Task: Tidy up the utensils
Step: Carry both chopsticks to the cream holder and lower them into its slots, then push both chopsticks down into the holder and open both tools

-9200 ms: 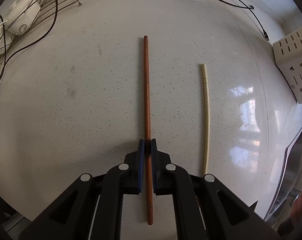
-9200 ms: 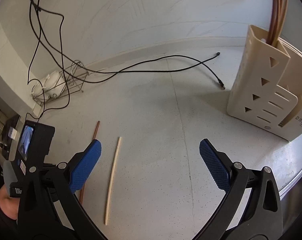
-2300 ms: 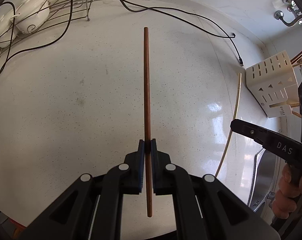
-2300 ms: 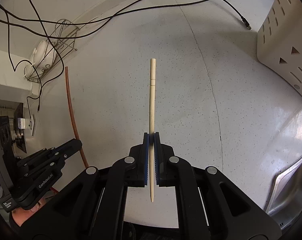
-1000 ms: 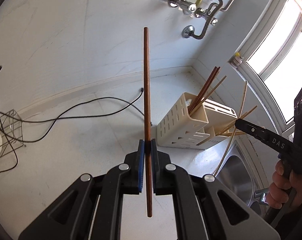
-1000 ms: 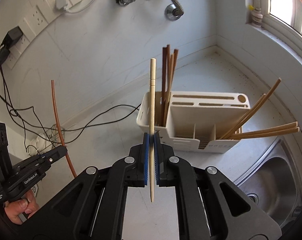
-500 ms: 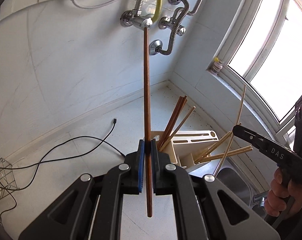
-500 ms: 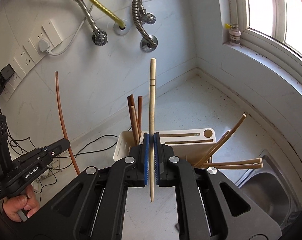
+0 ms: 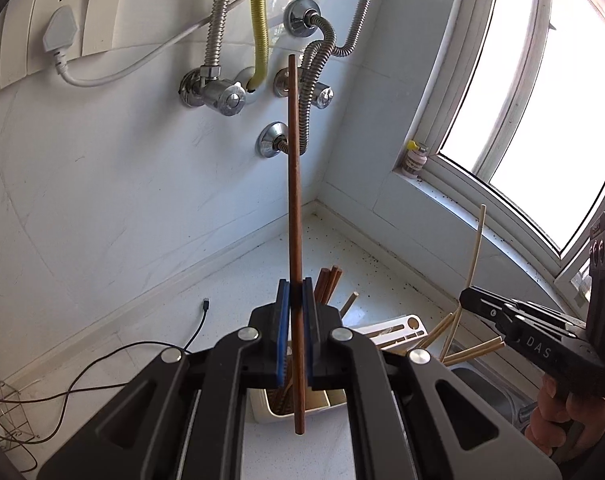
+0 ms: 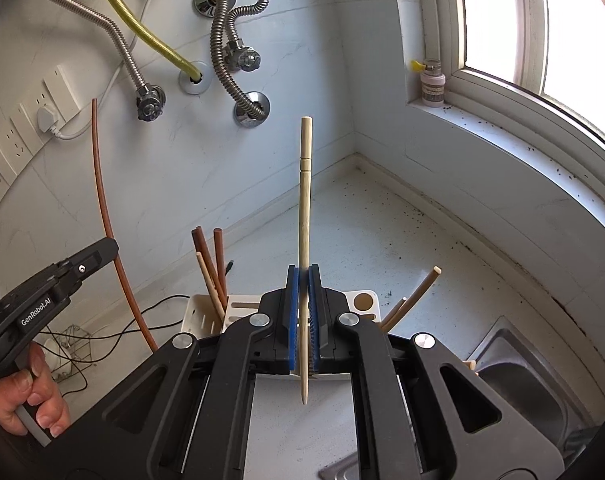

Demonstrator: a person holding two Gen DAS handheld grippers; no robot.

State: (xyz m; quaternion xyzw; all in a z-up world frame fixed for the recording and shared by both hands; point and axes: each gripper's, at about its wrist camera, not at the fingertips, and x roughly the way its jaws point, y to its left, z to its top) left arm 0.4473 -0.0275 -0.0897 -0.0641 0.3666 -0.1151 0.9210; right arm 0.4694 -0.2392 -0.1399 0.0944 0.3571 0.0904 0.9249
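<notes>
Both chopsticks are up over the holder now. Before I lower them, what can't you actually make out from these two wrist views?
- Left wrist view: the left gripper covers most of the utensil holder, so the slot under the brown chopstick is hidden.
- Right wrist view: the right gripper hides the holder's middle; the compartment below the pale chopstick cannot be told.
- Neither view shows how far either tip is above the holder.

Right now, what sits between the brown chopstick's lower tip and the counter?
The utensil holder, its compartment open right behind the brown chopstick's tip in the left wrist view.
</notes>
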